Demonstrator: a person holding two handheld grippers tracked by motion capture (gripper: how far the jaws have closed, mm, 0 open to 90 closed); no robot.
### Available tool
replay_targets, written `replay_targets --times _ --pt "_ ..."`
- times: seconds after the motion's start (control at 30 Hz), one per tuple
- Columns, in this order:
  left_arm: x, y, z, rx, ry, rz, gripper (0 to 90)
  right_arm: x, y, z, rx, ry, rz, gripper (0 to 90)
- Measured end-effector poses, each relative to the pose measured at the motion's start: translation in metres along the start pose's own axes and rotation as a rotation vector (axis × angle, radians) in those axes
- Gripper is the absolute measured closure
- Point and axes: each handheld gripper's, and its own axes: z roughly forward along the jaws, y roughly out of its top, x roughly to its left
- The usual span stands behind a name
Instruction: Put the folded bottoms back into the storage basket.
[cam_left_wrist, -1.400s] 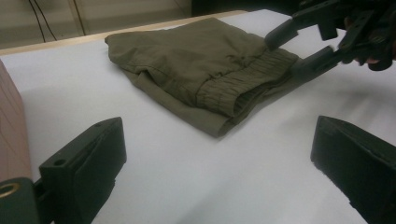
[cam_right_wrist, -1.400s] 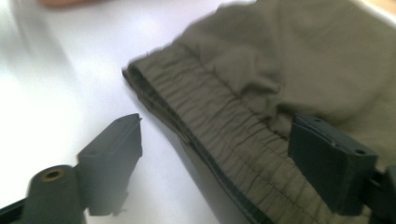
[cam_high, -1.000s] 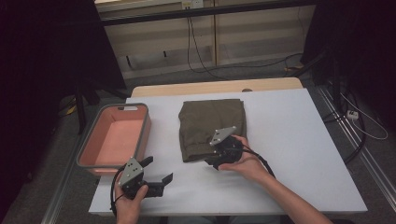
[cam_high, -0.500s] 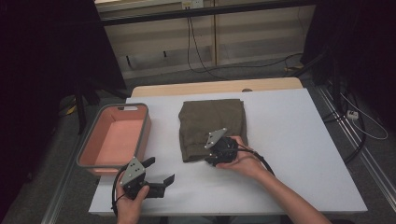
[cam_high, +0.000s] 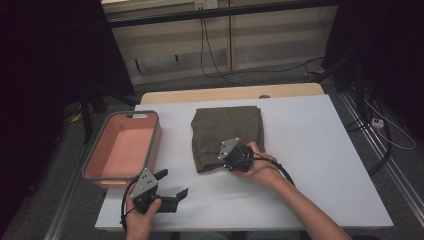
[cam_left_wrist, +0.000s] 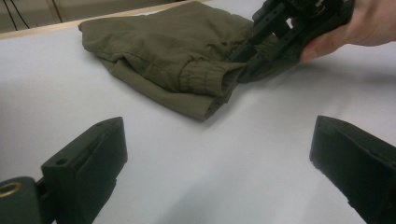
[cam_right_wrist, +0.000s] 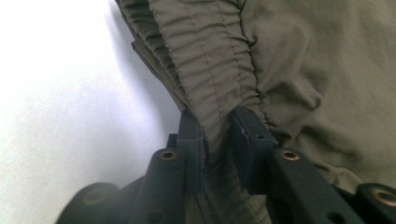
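A folded olive-green garment (cam_high: 225, 134) lies in the middle of the white table (cam_high: 320, 150). My right gripper (cam_high: 226, 159) is at its near edge, shut on the gathered elastic hem (cam_right_wrist: 219, 93), which is pinched between the two jaws. In the left gripper view the garment (cam_left_wrist: 173, 56) lies ahead with the right gripper (cam_left_wrist: 289, 37) clamped on its near corner. My left gripper (cam_high: 172, 187) rests low near the table's front left, open, with nothing between its fingers (cam_left_wrist: 88, 158).
A pink bin with a grey rim (cam_high: 95, 160) stands at the table's left edge, right behind my left gripper. A wooden strip (cam_high: 230, 93) runs along the table's far edge. Cables lie on the floor beyond.
My right gripper has shifted slightly on the garment's near edge and stays clamped on the hem. The left gripper has barely moved.
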Motion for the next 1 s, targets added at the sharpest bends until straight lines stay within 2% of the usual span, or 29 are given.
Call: replay_targets --times 0.03,0.07,0.13,0.2,0.23,0.27,0.33,0.4,0.53,0.63,0.67,0.73,0.83,0.9,0.97,1.0 --pt "0.000 0.000 0.000 -0.001 0.002 0.009 4.2 0.000 0.000 0.000 -0.001 -0.002 -0.009 76.0" --pt "0.000 0.000 0.001 -0.004 -0.003 -0.005 4.2 0.000 0.000 0.000 0.000 -0.004 -0.010 76.1" --pt "0.000 0.000 0.001 -0.001 -0.002 -0.006 4.2 0.000 -0.001 0.000 -0.007 -0.004 -0.021 76.1" --pt "0.000 0.000 0.002 0.010 -0.003 -0.002 4.2 -0.002 -0.004 0.000 -0.025 0.010 -0.020 75.8" --pt "0.000 0.000 0.002 0.011 -0.008 -0.002 4.2 -0.002 -0.005 0.000 -0.033 0.012 -0.003 75.8" --pt "0.000 0.000 0.003 0.008 -0.005 -0.001 4.2 -0.001 -0.004 0.000 -0.027 0.002 0.001 76.2" --pt "0.000 0.000 0.003 0.006 -0.001 -0.002 4.2 0.003 -0.003 0.000 -0.020 -0.027 -0.019 78.3" --pt "0.000 -0.001 0.003 0.011 0.007 -0.004 4.2 0.004 -0.003 0.000 -0.026 -0.037 -0.021 80.6" --pt "0.001 -0.001 0.003 0.008 0.017 -0.007 4.2 -0.001 -0.003 -0.002 -0.027 -0.013 0.025 81.9" --pt "-0.002 -0.002 0.008 0.023 -0.002 -0.019 4.2 -0.009 -0.003 -0.003 -0.036 0.038 0.064 82.1" --pt "-0.001 -0.001 0.008 0.040 -0.010 0.007 4.6 -0.010 -0.003 -0.003 -0.037 0.046 0.071 82.2" --pt "-0.003 0.000 0.009 0.028 -0.014 -0.009 5.5 -0.013 -0.002 -0.006 -0.041 0.052 0.077 82.6" --pt "-0.003 0.000 0.009 0.036 -0.018 0.008 6.2 -0.016 -0.001 -0.010 -0.059 0.062 0.094 83.0" --pt "-0.003 0.000 0.009 0.045 -0.034 0.001 7.4 -0.019 -0.001 -0.015 -0.089 0.061 0.114 83.1" --pt "-0.002 0.000 0.008 0.040 -0.025 0.016 8.6 -0.021 -0.002 -0.020 -0.109 0.054 0.119 83.1" --pt "-0.003 0.001 0.008 0.034 -0.025 -0.002 8.6 -0.021 -0.002 -0.021 -0.112 0.052 0.118 83.2"
